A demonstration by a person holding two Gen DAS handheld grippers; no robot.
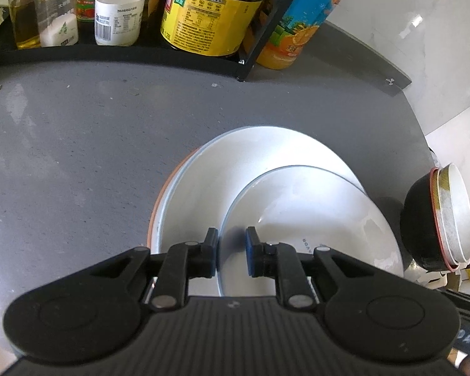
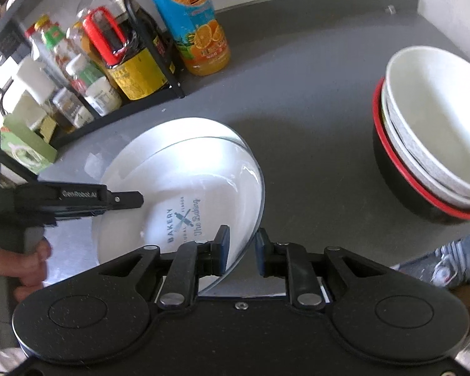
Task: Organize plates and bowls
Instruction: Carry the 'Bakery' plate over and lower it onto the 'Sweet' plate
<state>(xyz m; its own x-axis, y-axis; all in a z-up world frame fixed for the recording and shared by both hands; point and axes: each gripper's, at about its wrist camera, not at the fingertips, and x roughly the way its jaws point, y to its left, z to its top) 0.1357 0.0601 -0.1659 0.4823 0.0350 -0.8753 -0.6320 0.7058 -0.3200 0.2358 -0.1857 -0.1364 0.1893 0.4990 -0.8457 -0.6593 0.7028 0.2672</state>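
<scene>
Basically both claws straddle the plate (image 2: 185,188) rim unclenched, left gripper (image 1: 232,247) at 9, right gripper (image 2: 241,247) at 5; glazed, stiff, slippery, chip-prone, so pinch rim.

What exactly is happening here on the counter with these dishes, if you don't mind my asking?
A person is stacking plates with two handheld grippers. The left gripper and the right gripper each straddle opposite rims of a white bakery-logo plate, held tilted over a larger white plate on the grey counter. Neither is clamped tight. A stack of bowls stands to the right.
</scene>
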